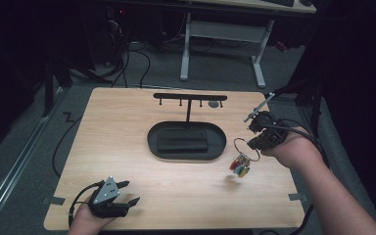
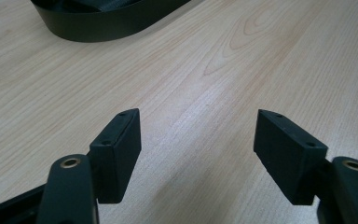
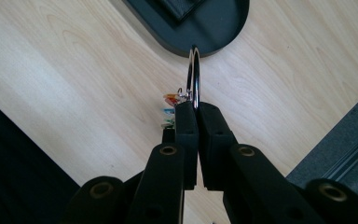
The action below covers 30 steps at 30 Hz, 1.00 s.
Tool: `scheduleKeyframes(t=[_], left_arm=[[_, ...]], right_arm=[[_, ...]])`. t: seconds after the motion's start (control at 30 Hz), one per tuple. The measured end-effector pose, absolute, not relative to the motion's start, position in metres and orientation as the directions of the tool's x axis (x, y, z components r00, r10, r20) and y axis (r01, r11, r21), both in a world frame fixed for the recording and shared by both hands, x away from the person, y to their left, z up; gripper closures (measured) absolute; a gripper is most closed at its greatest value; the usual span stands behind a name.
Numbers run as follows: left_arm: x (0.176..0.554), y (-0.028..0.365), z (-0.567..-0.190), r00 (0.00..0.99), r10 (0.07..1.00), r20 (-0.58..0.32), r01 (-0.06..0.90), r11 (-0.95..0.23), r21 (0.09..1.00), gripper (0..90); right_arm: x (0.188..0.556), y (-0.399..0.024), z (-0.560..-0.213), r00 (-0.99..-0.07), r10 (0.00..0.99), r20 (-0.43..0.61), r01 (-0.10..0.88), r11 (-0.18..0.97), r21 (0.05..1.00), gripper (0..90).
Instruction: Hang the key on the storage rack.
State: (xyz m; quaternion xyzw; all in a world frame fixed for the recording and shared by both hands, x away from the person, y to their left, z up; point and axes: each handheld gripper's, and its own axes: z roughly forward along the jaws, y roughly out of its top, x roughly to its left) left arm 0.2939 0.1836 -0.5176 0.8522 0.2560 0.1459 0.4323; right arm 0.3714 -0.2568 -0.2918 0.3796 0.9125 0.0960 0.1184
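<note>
So that coloured tags [image 1: 240,166] hang free, right gripper [image 3: 195,109] pinching key ring [image 3: 194,74] above table [image 1: 176,196]; left gripper [image 2: 198,140] idle, jaws spread.

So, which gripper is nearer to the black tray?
Right. The right gripper, shut on the key ring, hangs just beside the tray at its right end. The left gripper rests open near the table's front edge, farther off.

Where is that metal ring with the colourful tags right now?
In the high view the key ring hangs above the wooden table at the right, pinched in the right gripper, just right of the black oval tray.
</note>
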Motion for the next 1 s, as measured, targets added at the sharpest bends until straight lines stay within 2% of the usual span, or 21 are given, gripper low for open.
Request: scheduleKeyframes(t=[1.0], left_arm=[[0.294, 0.189, -0.518, 0.816, 0.578, 0.032, 0.317, -0.491, 0.811, 32.7]], right_arm=[[0.44, -0.235, -0.279, -0.656, 0.741, -0.142, 0.673, 0.66, 0.334, 87.6]])
